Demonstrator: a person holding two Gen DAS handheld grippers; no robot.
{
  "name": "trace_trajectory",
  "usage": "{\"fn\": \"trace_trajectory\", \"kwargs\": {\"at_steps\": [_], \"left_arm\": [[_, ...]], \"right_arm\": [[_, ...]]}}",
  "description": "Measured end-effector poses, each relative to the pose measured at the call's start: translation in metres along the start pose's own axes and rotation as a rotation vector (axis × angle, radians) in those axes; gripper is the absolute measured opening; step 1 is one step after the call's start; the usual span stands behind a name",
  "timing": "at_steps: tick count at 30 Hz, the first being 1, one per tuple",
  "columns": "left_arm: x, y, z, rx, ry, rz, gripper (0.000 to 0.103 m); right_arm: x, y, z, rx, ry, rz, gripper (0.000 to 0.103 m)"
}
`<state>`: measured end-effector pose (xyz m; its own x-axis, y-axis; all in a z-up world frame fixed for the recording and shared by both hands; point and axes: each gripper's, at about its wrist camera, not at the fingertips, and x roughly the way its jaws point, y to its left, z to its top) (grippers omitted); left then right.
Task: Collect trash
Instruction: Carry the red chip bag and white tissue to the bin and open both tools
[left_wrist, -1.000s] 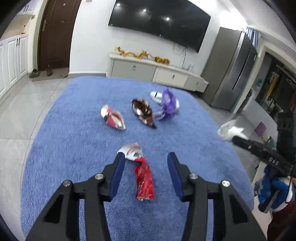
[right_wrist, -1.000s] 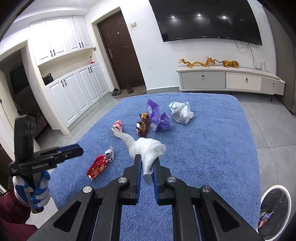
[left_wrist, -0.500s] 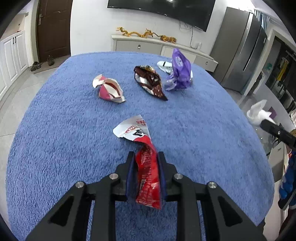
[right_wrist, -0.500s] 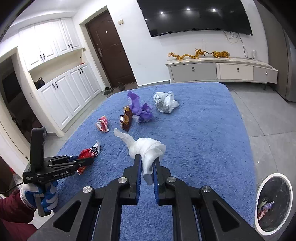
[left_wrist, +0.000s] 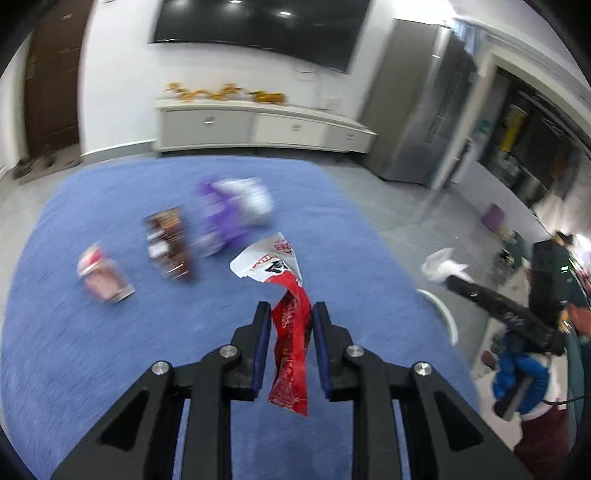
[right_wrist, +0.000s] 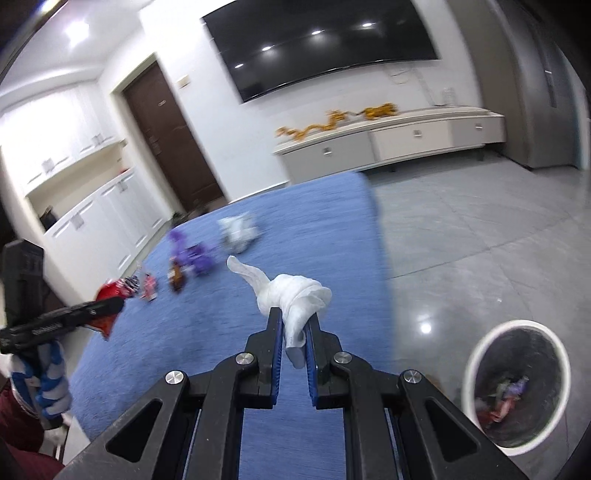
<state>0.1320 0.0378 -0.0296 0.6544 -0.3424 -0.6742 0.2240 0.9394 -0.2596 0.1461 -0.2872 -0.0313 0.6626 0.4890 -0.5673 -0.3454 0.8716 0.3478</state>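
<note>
A red and white snack wrapper (left_wrist: 290, 334) is pinched between the pads of the left gripper (left_wrist: 288, 325), lifted clear of the blue rug (left_wrist: 92, 350). A twisted white tissue (right_wrist: 291, 299) is clamped in the right gripper (right_wrist: 293, 328), whose jaws are pressed nearly together on it. The white-rimmed waste bin (right_wrist: 517, 387), already holding a few wrappers, is seen on the grey tiled floor (right_wrist: 480, 240) just off the rug's edge, low at the right of the right wrist view.

The wrapper is gripped only along its narrow middle, with both ends loose; it could slip out if swung quickly. The tissue's free tail could catch on a finger at release and cling. Either piece could be dropped short of the bin's rim. Four wrappers are still left on the rug: pink (left_wrist: 103, 280), brown (left_wrist: 170, 245), purple (left_wrist: 221, 218), and silver-white (right_wrist: 238, 229).
</note>
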Motion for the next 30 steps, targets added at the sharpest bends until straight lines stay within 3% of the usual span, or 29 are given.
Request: {"fn": "trace_trajectory", "kwargs": {"at_steps": [6, 11, 17, 22, 24, 26, 30], "left_arm": [[0.063, -0.097, 0.039, 0.154, 0.070, -0.163, 0.021], [0.128, -0.183, 0.051, 0.274, 0.148, -0.261, 0.021], [0.212, -0.266, 0.056, 0.321, 0.266, -0.338, 0.022], [0.266, -0.301, 0.049, 0.299, 0.347, -0.376, 0.023], [0.282, -0.310, 0.047, 0.283, 0.377, -0.383, 0.024], [0.303, -0.319, 0.042, 0.268, 0.420, -0.385, 0.024], [0.320, -0.326, 0.035, 0.254, 0.447, -0.374, 0.044]], "right_arm": [[-0.040, -0.083, -0.006, 0.113, -0.039, -0.170, 0.011], [-0.061, -0.151, -0.021, 0.217, -0.029, -0.308, 0.011], [-0.062, -0.222, -0.039, 0.328, 0.014, -0.401, 0.012], [-0.049, -0.254, -0.049, 0.379, 0.058, -0.432, 0.014], [-0.043, -0.266, -0.054, 0.400, 0.076, -0.440, 0.023], [-0.037, -0.271, -0.055, 0.415, 0.080, -0.444, 0.039], [-0.032, -0.280, -0.061, 0.443, 0.090, -0.454, 0.040]]}}
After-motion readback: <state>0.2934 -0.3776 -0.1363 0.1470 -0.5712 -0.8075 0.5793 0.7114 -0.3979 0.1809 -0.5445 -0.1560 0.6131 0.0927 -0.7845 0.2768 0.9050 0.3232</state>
